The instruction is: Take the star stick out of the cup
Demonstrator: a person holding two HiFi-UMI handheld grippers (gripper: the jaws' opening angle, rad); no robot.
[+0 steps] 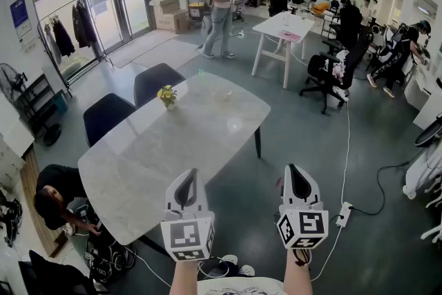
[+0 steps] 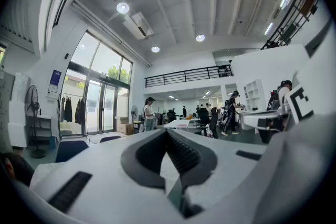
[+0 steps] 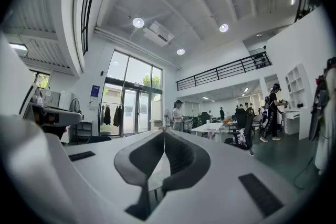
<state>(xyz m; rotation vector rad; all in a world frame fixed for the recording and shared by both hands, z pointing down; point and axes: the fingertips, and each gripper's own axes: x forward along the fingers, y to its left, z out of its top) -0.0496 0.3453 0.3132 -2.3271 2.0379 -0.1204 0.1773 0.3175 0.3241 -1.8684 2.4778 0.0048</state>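
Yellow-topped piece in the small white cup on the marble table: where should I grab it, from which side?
Grip the yellow-topped piece just above the rim of the small white cup, coming down from above: the cup stands upright on the marble table, so it should lift straight out. Its stem is too small to make out.

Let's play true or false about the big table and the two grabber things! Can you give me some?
1. The left gripper and the right gripper are both shut and empty. True.
2. The flower pot sits on the floor. False: it stands on the marble table.
3. Two dark chairs stand beside the table. True.
4. The right gripper is touching the flowers. False: it hovers far from them, off the table's near end.
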